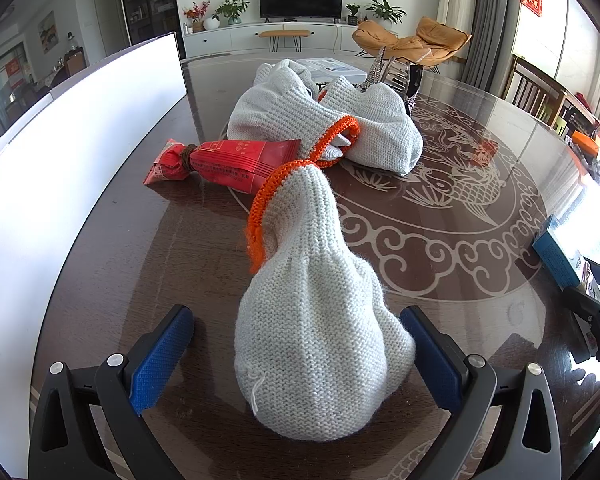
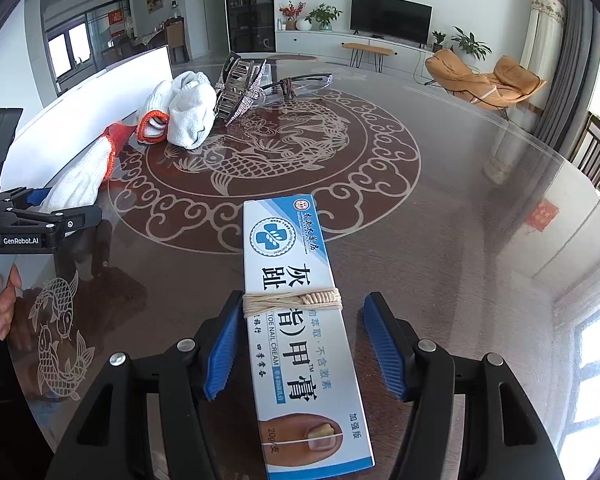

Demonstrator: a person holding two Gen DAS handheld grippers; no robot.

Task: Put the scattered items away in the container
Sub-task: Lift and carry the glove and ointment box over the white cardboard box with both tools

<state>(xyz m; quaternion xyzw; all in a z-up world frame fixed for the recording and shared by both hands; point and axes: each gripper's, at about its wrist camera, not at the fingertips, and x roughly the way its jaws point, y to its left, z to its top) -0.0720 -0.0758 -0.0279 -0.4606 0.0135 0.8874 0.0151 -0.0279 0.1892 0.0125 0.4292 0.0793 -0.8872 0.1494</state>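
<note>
My left gripper (image 1: 296,356) is open, its blue pads on either side of a white knit glove with an orange cuff (image 1: 312,320); the right pad touches it, the left stands apart. A second white glove (image 1: 320,120) and a red packet (image 1: 236,160) lie beyond. My right gripper (image 2: 300,340) is open around a blue-and-white nail cream box (image 2: 296,320) bound with string; the left pad is near its edge, the right pad apart. The white container (image 1: 80,152) stands at the left. The near glove also shows in the right wrist view (image 2: 84,176).
A rhinestone hair clip (image 2: 240,92) and glasses (image 2: 296,82) lie at the far side of the glass-topped table (image 2: 440,220). The nail cream box (image 1: 560,252) and right gripper show at the right edge of the left wrist view. Chairs stand at the right.
</note>
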